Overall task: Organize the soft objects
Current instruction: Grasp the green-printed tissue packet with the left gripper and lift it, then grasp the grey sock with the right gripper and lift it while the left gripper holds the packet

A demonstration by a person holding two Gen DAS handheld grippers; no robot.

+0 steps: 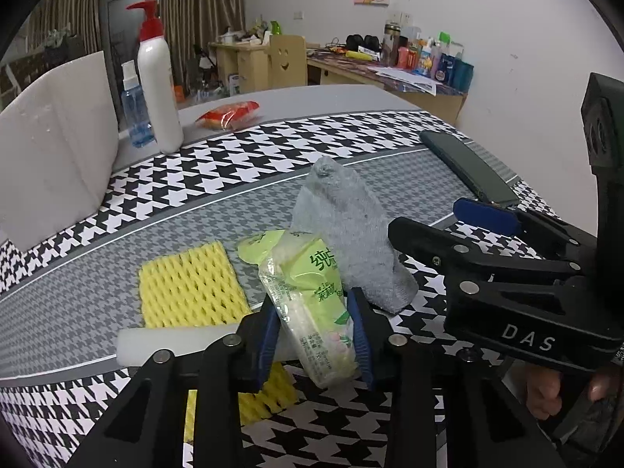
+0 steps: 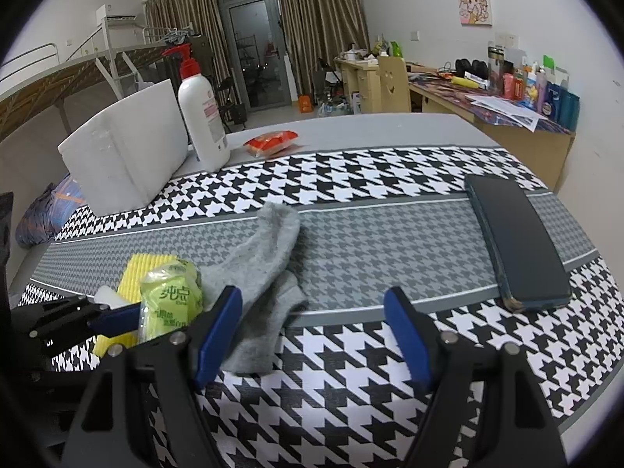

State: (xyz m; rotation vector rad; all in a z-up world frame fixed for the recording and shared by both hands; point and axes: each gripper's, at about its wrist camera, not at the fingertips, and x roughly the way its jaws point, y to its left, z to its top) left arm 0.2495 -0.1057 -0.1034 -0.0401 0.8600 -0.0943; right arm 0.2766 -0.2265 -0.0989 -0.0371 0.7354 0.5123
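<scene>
While the left gripper (image 1: 316, 335) is clamped on the green tissue pack (image 1: 312, 304), its blue pads pressing both sides, the right gripper (image 2: 312, 331) stands wide apart with nothing between its fingers. Taking the tissue pack as landmark and going left to right: far off to its left stands a white foam block (image 1: 50, 144), and behind that side a blue spray bottle (image 1: 134, 113) and a white pump bottle (image 1: 158, 82) with a red pump. Just left of the pack lies a yellow foam net (image 1: 191, 284), with a white foam strip (image 1: 171, 341) across its near edge, reaching under the left gripper. Far behind the pack lies a red snack packet (image 1: 230, 113). Touching the pack's right side lies a grey sock (image 1: 351, 230), on the houndstooth cloth (image 2: 351, 390) that covers the worktop. Well to the right of the pack lies a dark phone (image 2: 514, 241), face up.
</scene>
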